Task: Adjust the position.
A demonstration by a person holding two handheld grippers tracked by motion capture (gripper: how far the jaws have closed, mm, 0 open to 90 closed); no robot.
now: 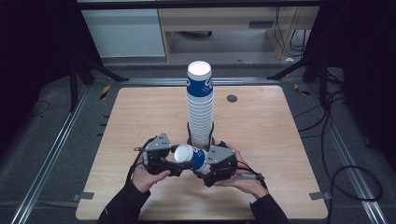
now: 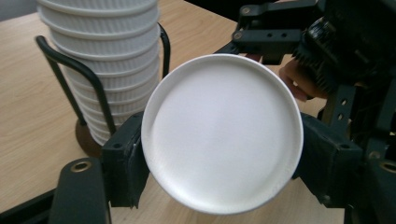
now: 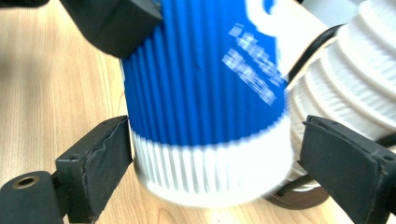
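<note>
High view: the left gripper (image 1: 173, 164) and right gripper (image 1: 201, 169) meet over the wooden worktop (image 1: 261, 140), sharing one blue-and-white ribbed paper cup (image 1: 191, 156) lying sideways in front of the tall cup stack (image 1: 200, 105). Left fingers (image 2: 123, 163) clamp its rim. Right gripper view shows right fingers (image 3: 100, 163) standing slightly open around its base.

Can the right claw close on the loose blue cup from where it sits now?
Probably yes. The right claw is open with its jaws either side of the blue cup at its white band, nothing between them. The left claw already grips the cup at its other end, and the cup stack stands close behind.
</note>
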